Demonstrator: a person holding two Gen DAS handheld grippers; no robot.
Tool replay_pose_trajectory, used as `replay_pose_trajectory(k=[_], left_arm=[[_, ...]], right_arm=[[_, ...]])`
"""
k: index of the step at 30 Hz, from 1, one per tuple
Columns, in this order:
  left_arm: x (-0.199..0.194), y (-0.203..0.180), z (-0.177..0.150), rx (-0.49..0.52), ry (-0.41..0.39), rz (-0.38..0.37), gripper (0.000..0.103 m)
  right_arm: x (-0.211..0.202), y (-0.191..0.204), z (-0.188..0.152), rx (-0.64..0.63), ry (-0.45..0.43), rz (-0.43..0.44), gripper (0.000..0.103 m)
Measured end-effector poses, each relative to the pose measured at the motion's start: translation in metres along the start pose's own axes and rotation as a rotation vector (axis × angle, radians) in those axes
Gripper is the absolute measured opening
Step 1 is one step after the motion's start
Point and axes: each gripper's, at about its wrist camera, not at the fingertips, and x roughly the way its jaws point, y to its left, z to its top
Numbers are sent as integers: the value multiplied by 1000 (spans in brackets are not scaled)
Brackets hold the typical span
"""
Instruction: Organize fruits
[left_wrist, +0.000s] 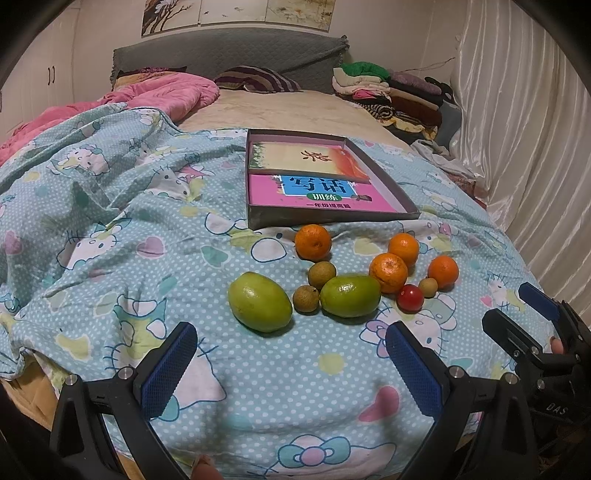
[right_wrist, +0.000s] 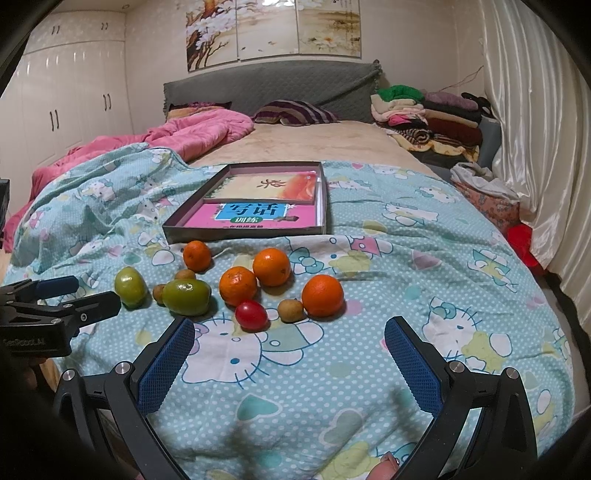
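The bed (left_wrist: 110, 206) carries a blue cartoon-print quilt. The fruits (left_wrist: 347, 275) lie loose on it at frame centre: oranges, green fruits, small brown ones, one red. Just behind them sits a shallow box (left_wrist: 332, 218) holding books. Headboard and folded clothes (left_wrist: 388, 88) occupy the upper frame; curtain at right. Left gripper (left_wrist: 291, 360) and right gripper (right_wrist: 290, 358): fingers spread, holding nothing.

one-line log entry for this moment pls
left tool open | right tool open | fruits loose on bedspread | tray fruitless
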Motion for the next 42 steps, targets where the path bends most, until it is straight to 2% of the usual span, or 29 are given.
replay_pose_trajectory(k=[16, 23, 24, 25, 29, 33, 36, 38, 40, 42], left_arm=[[22, 21, 5, -1, 60, 30, 103], [40, 39, 12, 23, 99, 11, 101], [42, 40, 13, 26, 105, 7, 97], [44, 41, 14, 26, 109, 2, 88], [56, 39, 17, 43, 141, -34, 81], [63, 33, 20, 70, 136, -26, 69], [65, 32, 23, 83, 135, -25, 65], [68, 30, 25, 88, 140, -30, 62], [70, 29, 26, 98, 147, -34, 58], [74, 27, 30, 108, 152, -36, 56]], right_arm=[[19, -1, 2, -4, 26, 0, 103], [44, -13, 12, -18, 60, -59, 103], [50, -16, 14, -20, 72, -75, 103], [54, -19, 15, -16, 80, -85, 103], [71, -34, 19, 19, 121, -86, 103], [85, -46, 22, 47, 172, -75, 103], [96, -54, 22, 68, 207, -62, 98], [102, -56, 23, 88, 228, -26, 88], [110, -56, 24, 86, 253, -2, 72], [115, -56, 25, 95, 260, 38, 65]])
